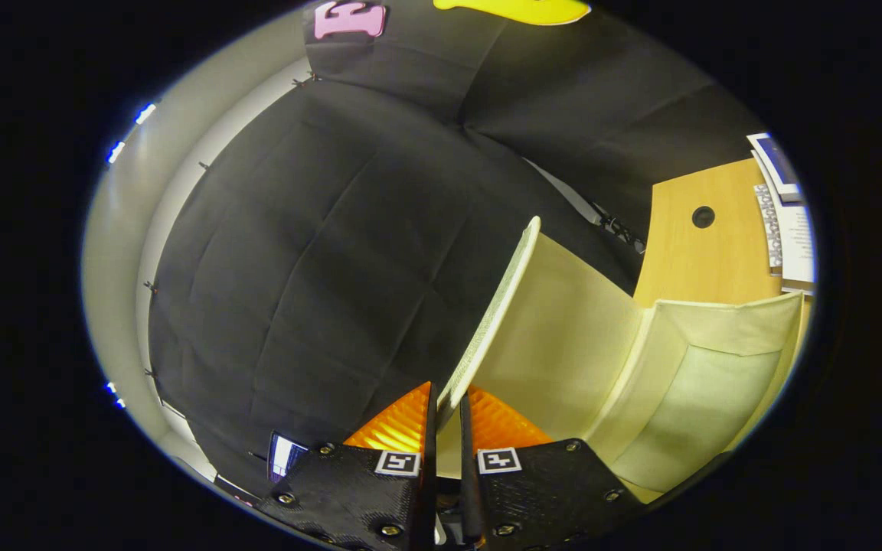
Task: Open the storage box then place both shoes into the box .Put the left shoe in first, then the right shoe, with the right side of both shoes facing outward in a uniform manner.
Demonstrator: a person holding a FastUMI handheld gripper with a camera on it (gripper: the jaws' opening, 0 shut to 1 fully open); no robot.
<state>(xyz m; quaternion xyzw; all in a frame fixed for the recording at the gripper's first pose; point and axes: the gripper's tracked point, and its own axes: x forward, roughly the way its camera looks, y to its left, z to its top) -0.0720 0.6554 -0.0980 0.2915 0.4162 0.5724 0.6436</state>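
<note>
A: Fingers (479, 417) pinched almost together on the free edge of the lid (502, 306), one on each face, only the thin panel between them. Gripper (445, 409) closed on it, then, as far as can be judged.

B: Lid where, relative to the box (705, 383)?

A: Standing nearly upright, swung up off the opening. Long edge running from between the fingers up and away, curving slightly rightward. Pale inner face turned right, toward the box; textured outer face turned left, toward the black cloth (318, 268).

B: And the box itself?

A: To the right of the fingers and a little beyond them. Cream fabric, mouth exposed, inside wall and floor visible, nothing seen lying in it. Sitting on the table (705, 252), toward its near edge; bare wood beyond the box, with a round hole (703, 216) further back and some papers (789, 222) along the far right edge.

B: Stage of the job?

A: Probably late in the opening step. Box looks open, lid not yet laid back. No shoe yet inside.

B: What does the next move turn on?

A: The hinge line, judged to be at the box's left rim, right of the grip. Folding the lid further means carrying the held edge leftward and down, away from the mouth. Letting go too early might drop the panel back over the opening.
</note>
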